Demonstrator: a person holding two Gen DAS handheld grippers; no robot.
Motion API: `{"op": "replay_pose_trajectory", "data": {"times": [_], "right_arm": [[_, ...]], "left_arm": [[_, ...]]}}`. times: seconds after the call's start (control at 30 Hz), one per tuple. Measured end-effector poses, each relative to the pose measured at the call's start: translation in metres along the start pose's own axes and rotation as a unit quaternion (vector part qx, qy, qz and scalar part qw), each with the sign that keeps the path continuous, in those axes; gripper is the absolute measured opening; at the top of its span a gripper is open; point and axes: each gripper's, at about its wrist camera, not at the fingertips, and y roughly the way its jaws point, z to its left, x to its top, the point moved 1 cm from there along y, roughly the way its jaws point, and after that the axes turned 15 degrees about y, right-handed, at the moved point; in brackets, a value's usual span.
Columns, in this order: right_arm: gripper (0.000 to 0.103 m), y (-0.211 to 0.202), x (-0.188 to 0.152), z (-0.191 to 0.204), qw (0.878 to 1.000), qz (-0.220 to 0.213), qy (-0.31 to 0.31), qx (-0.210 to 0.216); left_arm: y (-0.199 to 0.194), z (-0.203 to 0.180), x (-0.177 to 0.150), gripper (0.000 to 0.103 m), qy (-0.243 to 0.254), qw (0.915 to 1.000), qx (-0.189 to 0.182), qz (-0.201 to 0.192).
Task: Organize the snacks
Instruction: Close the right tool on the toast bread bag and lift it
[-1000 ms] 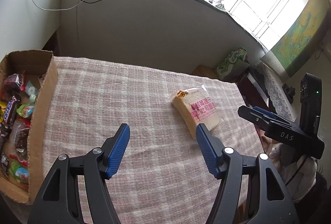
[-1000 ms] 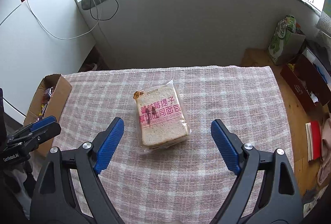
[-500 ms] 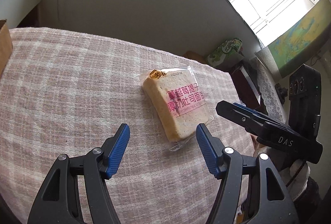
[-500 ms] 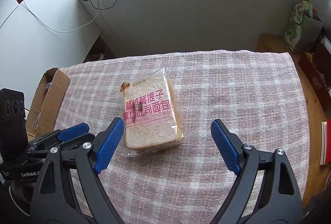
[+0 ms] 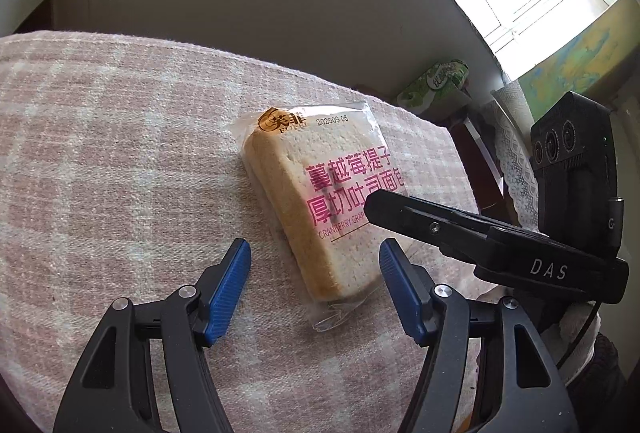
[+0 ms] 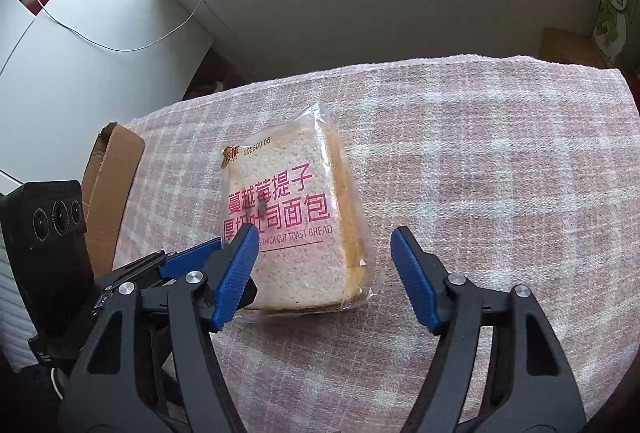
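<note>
A clear-wrapped pack of toast bread point(image 5: 320, 201) with pink print lies flat on the pink checked tablecloth point(image 5: 120, 153); it also shows in the right wrist view point(image 6: 296, 225). My left gripper point(image 5: 315, 253) is open, its blue fingers either side of the pack's near end. My right gripper point(image 6: 325, 237) is open, also straddling the pack's near end. The right gripper's black body point(image 5: 492, 237) reaches over the pack's right side in the left wrist view. The left gripper's body point(image 6: 132, 273) sits low left in the right wrist view.
A cardboard box point(image 6: 108, 185) stands at the left edge of the table in the right wrist view. A green carton point(image 5: 436, 85) sits on the floor beyond the table's far right corner. A grey wall rises behind the table.
Both grippers have moved in and down toward the bread pack, which now fills the space between their fingers. The snack box has left the left wrist view. The pack has not moved.
</note>
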Motion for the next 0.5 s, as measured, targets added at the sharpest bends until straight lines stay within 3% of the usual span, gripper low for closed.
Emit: {"op": "replay_pose_trajectory", "data": {"times": [0.27, 0.5], "right_arm": [[0.070, 0.011, 0.004, 0.003, 0.999, 0.020, -0.007, 0.024], [0.060, 0.008, 0.002, 0.006, 0.999, 0.018, -0.009, 0.036]], "left_arm": [[0.017, -0.007, 0.011, 0.066, 0.023, 0.9997, -0.002, -0.003], [0.028, -0.024, 0.022, 0.066, 0.062, 0.9980, 0.011, -0.009]]}}
